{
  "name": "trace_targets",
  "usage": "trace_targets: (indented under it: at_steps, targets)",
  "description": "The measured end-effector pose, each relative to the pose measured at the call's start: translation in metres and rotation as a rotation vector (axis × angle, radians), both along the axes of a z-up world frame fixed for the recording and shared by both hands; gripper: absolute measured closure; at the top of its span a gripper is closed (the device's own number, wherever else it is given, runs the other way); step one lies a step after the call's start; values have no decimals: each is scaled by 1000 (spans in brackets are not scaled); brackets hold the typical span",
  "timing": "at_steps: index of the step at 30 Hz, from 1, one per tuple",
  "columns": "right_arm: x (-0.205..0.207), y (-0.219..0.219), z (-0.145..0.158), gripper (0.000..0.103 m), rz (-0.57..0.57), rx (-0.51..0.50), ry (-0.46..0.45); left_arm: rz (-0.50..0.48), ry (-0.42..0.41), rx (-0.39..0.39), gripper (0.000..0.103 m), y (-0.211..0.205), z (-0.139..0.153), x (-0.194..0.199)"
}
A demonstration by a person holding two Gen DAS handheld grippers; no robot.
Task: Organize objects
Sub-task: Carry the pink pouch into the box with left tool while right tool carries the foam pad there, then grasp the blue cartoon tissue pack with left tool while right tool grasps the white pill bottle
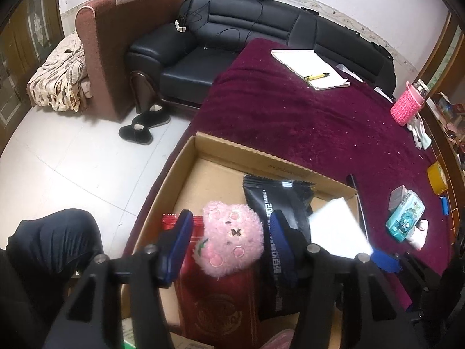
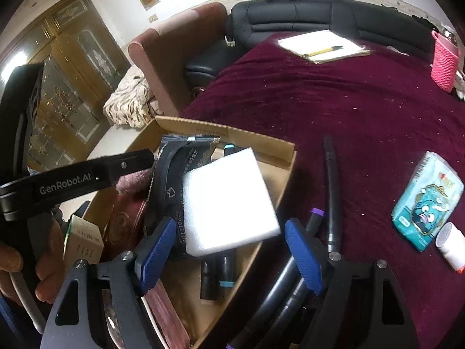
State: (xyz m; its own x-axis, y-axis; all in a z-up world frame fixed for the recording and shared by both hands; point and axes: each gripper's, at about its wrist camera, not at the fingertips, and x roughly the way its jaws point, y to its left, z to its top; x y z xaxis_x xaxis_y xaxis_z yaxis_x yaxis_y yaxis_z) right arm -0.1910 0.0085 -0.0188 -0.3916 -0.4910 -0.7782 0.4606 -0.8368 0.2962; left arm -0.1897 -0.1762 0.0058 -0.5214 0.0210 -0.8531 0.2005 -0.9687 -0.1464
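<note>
A cardboard box (image 1: 186,157) sits at the near edge of the bench (image 1: 290,116), which is covered in a dark red cloth. Inside it lie a pink plush (image 1: 232,238) on a red packet (image 1: 221,299), a black pouch (image 1: 279,200) beside them, and a white foam block (image 2: 226,200) resting tilted on the pouch near the box's right wall. Markers (image 2: 221,273) lie on the box floor under the block's near edge, and a small carton (image 2: 84,241) stands at the box's left side.

The left gripper (image 1: 229,244) hangs over the box with its blue pads spread; the plush shows between them, with a gap on each side, so nothing is pinched. The right gripper (image 2: 229,256) is also spread wide, its pads either side of the foam block's near corner and not pressing on it. In the right wrist view a hand (image 2: 17,267) holds the left gripper's handle.

Outside the box, just right of it, lie a black curved tube (image 2: 332,197) and a purple-capped marker (image 2: 315,218). Further right are a teal tissue pack (image 2: 427,200) and a white bottle (image 2: 450,244) touching it. A notepad (image 1: 308,67) with a yellow pen (image 1: 316,76) lies at the far side, and a pink-sleeved bottle (image 1: 407,104) stands near the far right edge. A black sofa (image 1: 261,20) stands behind the bench.
</note>
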Motion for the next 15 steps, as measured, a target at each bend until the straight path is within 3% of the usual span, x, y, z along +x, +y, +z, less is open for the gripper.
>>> trace_targets:
  at_steps: [8, 15]
  targets:
    - [0, 52, 23, 20, -58, -56, 42, -26, 15, -14, 44, 14, 10, 10]
    - [-61, 160, 38, 17, -348, 5, 145, -90, 65, -9, 42, 40, 27, 37]
